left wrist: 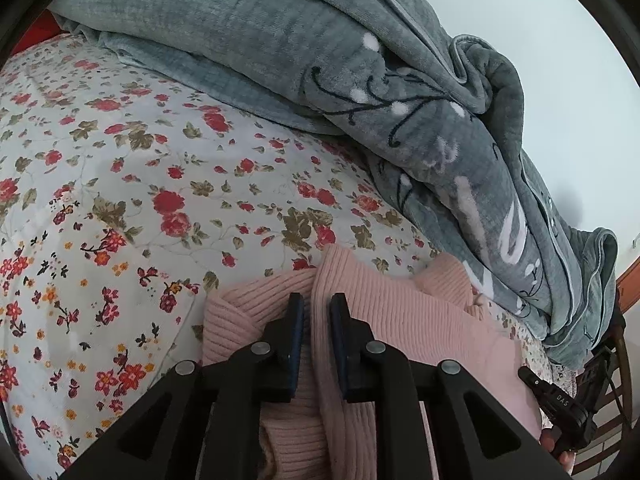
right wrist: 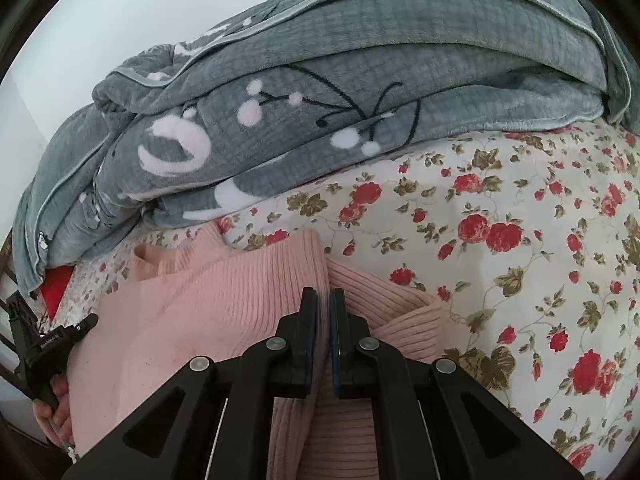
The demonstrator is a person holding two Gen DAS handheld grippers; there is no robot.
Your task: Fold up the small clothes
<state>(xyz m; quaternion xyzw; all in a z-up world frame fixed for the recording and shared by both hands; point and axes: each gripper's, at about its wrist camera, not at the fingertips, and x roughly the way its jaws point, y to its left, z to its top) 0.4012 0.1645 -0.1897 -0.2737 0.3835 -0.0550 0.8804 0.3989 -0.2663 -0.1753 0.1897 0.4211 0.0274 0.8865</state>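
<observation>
A pink ribbed sweater [left wrist: 400, 312] lies bunched on a floral bedsheet [left wrist: 120, 180]. My left gripper [left wrist: 318, 300] sits over its raised fold. The jaws stand slightly apart with the fold running up between them, and the pads look loose on it. In the right wrist view the same sweater [right wrist: 224, 300] spreads to the left. My right gripper [right wrist: 324, 294] is shut on a thin ridge of the knit near the sweater's far edge. Each view catches the other gripper's black body at its side edge.
A thick grey blanket [left wrist: 280, 40] with white and dark patterns is heaped along the far side of the bed [right wrist: 400, 60]. Bare floral sheet [right wrist: 520, 240] stretches to the right. A hand [right wrist: 56, 404] shows at the lower left. Wooden bars [left wrist: 624, 280] stand past the bed edge.
</observation>
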